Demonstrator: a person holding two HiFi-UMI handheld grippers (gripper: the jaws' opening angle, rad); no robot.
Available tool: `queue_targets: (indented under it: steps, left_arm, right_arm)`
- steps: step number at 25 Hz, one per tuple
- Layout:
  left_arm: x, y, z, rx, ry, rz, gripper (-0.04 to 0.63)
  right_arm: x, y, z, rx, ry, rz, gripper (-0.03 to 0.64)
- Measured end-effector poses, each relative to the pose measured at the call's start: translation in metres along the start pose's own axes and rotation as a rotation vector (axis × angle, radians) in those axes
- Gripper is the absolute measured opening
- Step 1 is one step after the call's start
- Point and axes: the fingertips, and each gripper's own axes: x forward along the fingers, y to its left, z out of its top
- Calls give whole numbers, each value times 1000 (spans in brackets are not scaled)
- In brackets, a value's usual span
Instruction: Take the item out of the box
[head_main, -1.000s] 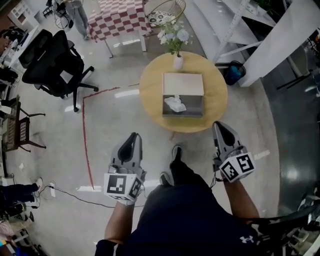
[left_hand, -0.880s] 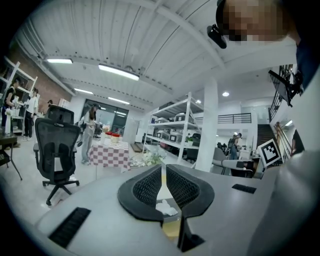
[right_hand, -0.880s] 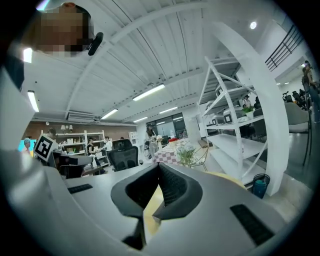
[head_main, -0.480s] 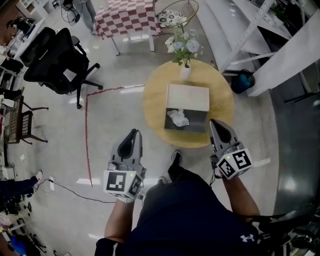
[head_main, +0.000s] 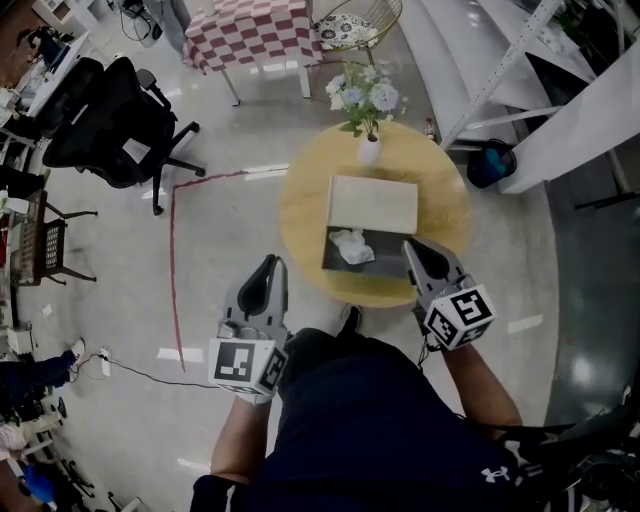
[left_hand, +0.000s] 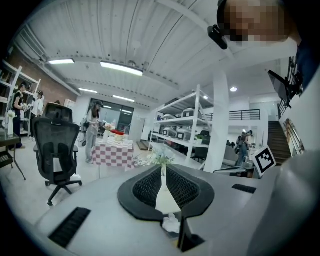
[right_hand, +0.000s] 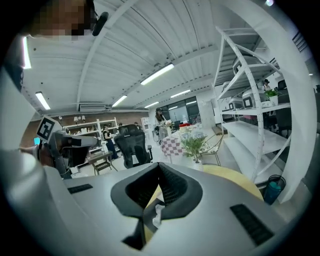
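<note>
An open box (head_main: 345, 266) with a pale raised lid (head_main: 372, 204) stands on a round yellow table (head_main: 300, 215). A crumpled white item (head_main: 350, 246) lies inside on the grey bottom. My right gripper (head_main: 412, 248) is shut and empty, its tip over the box's near right corner. My left gripper (head_main: 270, 264) is shut and empty, out over the floor just left of the table's near edge. Between the left gripper's (left_hand: 162, 172) jaws I see the lid and the white item (left_hand: 170, 223). The right gripper (right_hand: 160, 167) view shows the item (right_hand: 159, 212) close below its jaws.
A white vase of flowers (head_main: 368, 148) stands behind the box. A black office chair (head_main: 100, 120), a checkered table (head_main: 255, 35) and a wire chair (head_main: 355, 20) stand beyond. White shelving (head_main: 520, 60) and a blue bin (head_main: 493, 162) are at the right. Red tape (head_main: 172, 260) marks the floor.
The table and box have come nearer as the person walked up. The right gripper has moved forward to the box's near right corner. The left gripper stays over the floor.
</note>
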Motion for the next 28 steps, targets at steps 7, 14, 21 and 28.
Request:
queue_targets:
  steps: [7,14,21,28]
  left_arm:
    - [29,5,8,-6,16,-24,43]
    - [57,10,3,32,58,-104,43]
    - [85,28,-31,132,164,-214,43]
    - [106,31,-68,207,214,-350,44]
  right_arm:
    - [23,-4,-16,-45,95,29,11]
    - [41,-2,-33,-100,141,-18,11]
    - [73,10,-80,-233,297,-19,12]
    - [100,17,-136,-283,497,46,15]
